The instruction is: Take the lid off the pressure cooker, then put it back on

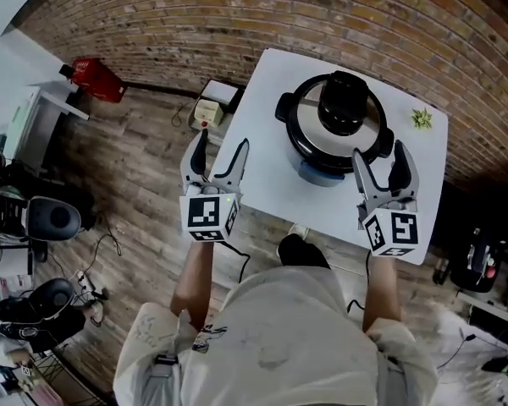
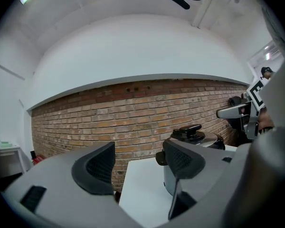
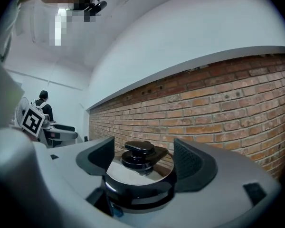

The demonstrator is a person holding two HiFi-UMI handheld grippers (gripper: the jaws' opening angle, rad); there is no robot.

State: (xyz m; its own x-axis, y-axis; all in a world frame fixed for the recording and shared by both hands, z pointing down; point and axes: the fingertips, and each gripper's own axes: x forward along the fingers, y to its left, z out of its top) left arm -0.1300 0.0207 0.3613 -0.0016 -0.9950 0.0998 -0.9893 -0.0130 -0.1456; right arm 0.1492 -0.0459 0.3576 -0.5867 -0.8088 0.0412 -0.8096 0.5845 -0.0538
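Observation:
The pressure cooker (image 1: pixel 334 129) stands in the middle of the white table (image 1: pixel 271 167), steel lid on, with a black knob (image 1: pixel 341 104) on top. My left gripper (image 1: pixel 219 152) hovers open at the table's left edge, apart from the cooker, nothing between its fingers. My right gripper (image 1: pixel 381 161) is open at the cooker's front right, not touching it. In the left gripper view the cooker (image 2: pixel 195 139) shows past the right jaw. The right gripper view has the lid (image 3: pixel 138 175) and knob (image 3: pixel 140 155) framed between the open jaws, some way ahead.
A small green plant (image 1: pixel 422 118) sits at the table's far right corner. The brick wall (image 1: pixel 237 15) runs behind the table. On the floor to the left lie a white box (image 1: pixel 210 104), a red object (image 1: pixel 97 79), cables and dark equipment (image 1: pixel 51 218).

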